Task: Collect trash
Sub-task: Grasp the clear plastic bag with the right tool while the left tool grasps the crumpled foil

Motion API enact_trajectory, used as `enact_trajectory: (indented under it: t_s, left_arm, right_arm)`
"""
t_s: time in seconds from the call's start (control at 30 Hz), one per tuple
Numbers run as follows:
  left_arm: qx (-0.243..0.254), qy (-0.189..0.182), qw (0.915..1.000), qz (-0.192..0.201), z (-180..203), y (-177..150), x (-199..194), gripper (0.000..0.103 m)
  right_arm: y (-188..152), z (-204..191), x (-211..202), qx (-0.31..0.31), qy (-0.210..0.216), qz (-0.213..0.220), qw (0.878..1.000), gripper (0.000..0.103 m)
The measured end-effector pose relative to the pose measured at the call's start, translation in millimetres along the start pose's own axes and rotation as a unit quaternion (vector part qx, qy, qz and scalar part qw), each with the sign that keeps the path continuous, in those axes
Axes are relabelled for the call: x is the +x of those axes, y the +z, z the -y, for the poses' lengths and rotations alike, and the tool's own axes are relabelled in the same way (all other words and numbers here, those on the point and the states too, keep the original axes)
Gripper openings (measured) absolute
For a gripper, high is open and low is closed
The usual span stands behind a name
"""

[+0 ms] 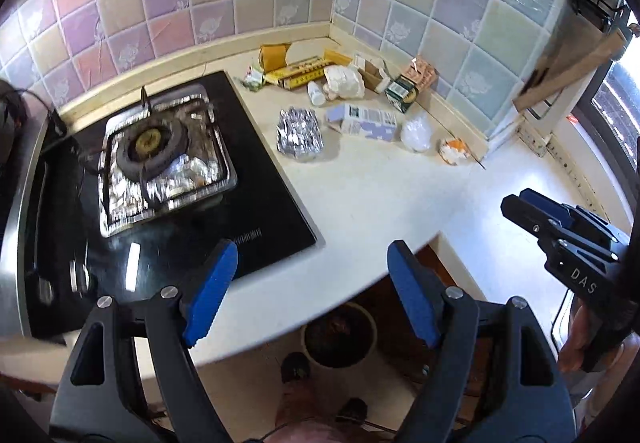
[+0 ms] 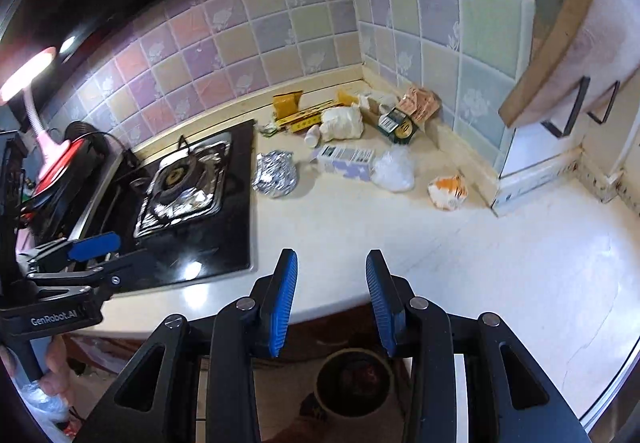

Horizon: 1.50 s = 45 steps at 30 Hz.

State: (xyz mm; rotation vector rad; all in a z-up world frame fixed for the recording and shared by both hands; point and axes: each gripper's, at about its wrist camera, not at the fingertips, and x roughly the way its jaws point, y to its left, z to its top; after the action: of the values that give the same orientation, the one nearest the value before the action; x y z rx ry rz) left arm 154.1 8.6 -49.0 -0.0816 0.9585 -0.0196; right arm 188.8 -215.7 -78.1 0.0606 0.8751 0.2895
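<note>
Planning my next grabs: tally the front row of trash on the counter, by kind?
Foil wad: 1
Carton: 1
Clear bag: 1
Orange wrapper: 1
Total: 4

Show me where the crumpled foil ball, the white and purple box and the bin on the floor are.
crumpled foil ball [image 1: 300,137], left wrist view, middle of the foil.
white and purple box [image 2: 346,161], right wrist view, its top face.
bin [image 2: 354,379], right wrist view, its dark inside.
</note>
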Motion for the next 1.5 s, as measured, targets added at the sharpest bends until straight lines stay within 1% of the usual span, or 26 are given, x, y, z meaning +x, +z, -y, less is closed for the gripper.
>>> enact_trajectory:
  t_s: [0.07, 0.17, 0.23, 0.3, 0.47, 0.63, 0.77, 0.9, 1.03, 1.2, 1.33, 1.5]
  left_arm:
    - [0.004, -0.007, 1.0000, -0.001, -10, 21, 12, 0.075]
    - [0.006, -0.017, 0.9998, -0.005, -25, 51, 35, 0.075]
    - [0.003, -0.025, 0.9996, -0.013, -36, 69, 54, 0.075]
    - [-0.001, -0.030, 0.9993, -0.024, -44, 84, 76, 0.075]
    - [-0.004, -0.041, 0.9977, -0.053, -62, 116, 138, 0.075]
    - [-0.002, -0.047, 0.9955, -0.082, -65, 134, 188, 0.075]
    - [0.004, -0.055, 0.9936, -0.099, -64, 143, 221, 0.075]
    - [0.008, -0.062, 0.9910, -0.119, -62, 146, 248, 0.075]
    - [0.012, -0.068, 0.9885, -0.135, -58, 148, 271, 0.075]
    - [0.014, -0.074, 0.9862, -0.147, -50, 148, 286, 0.075]
    - [0.022, -0.074, 0.9852, -0.153, -42, 148, 296, 0.075]
    - [0.030, -0.066, 0.9843, -0.161, -31, 146, 307, 0.075]
  right_arm:
    - [16, 5, 17, 0.008, -0.008, -0.005, 1.000, 0.037]
    - [45, 13, 48, 0.030, -0.020, -0.014, 0.999, 0.041]
    - [65, 20, 70, 0.046, -0.030, -0.020, 0.998, 0.049]
    - [78, 25, 88, 0.058, -0.033, -0.020, 0.998, 0.054]
    - [106, 38, 142, 0.079, -0.056, -0.033, 0.995, 0.055]
    - [124, 57, 194, 0.108, -0.079, -0.053, 0.990, 0.055]
    - [127, 71, 226, 0.131, -0.088, -0.070, 0.985, 0.055]
    - [126, 79, 250, 0.141, -0.097, -0.083, 0.982, 0.055]
    - [124, 82, 267, 0.141, -0.104, -0.093, 0.980, 0.055]
    - [118, 82, 277, 0.133, -0.112, -0.096, 0.980, 0.054]
    - [113, 87, 279, 0.137, -0.118, -0.097, 0.979, 0.044]
    - [111, 89, 276, 0.134, -0.114, -0.094, 0.980, 0.038]
